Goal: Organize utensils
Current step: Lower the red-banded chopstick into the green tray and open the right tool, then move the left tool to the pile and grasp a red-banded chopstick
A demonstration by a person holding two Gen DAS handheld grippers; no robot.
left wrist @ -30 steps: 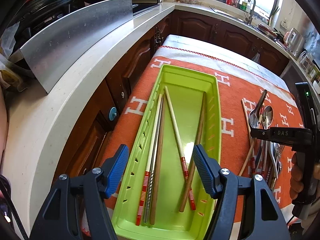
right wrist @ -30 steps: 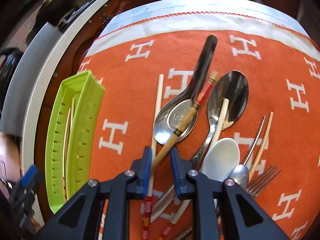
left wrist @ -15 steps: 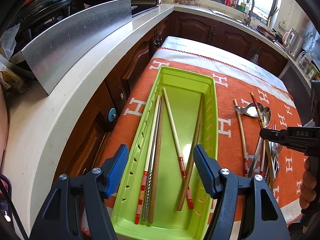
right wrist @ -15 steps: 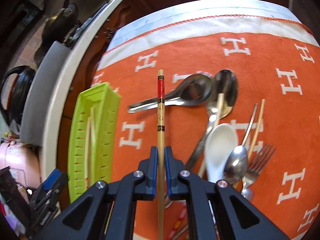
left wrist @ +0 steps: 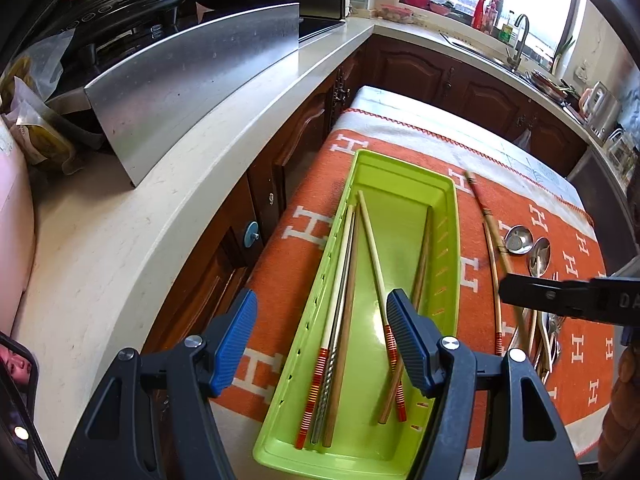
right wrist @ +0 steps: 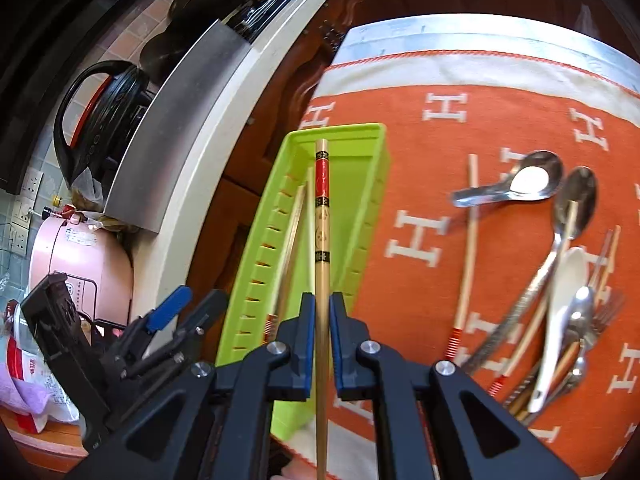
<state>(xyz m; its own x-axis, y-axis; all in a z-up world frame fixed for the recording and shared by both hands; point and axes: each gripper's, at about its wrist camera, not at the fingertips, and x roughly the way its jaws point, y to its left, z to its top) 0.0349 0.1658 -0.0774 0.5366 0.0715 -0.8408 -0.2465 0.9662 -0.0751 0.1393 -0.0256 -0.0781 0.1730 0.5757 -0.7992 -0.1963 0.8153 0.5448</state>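
A lime-green tray (left wrist: 450, 216) (right wrist: 372, 160) lies lengthwise on the orange cloth and holds several chopsticks (left wrist: 348, 276). My left gripper (left wrist: 320, 336) hangs open above the tray's near end, with nothing between its blue pads. My right gripper (right wrist: 322, 320) is shut on a tan chopstick with a red and black band (right wrist: 322, 216), lifted off the cloth and pointing over the tray. In the left wrist view that chopstick (left wrist: 490, 220) slants up beside the tray's right wall, held by the right gripper (left wrist: 506, 292). Loose spoons, a fork and chopsticks (right wrist: 560, 300) lie in a pile on the right.
A pale counter (left wrist: 140, 208) with a steel splash guard (left wrist: 180, 84) runs along the left, over dark wooden cabinets. Pans and a black cooker sit behind it. A pink appliance (right wrist: 80, 256) stands at the counter's near end. A sink and window are far back.
The right gripper closed on the banded chopstick, lifted it from the pile and swung it left over the green tray. A steel spoon shifted on the cloth. The left gripper stayed open over the tray.
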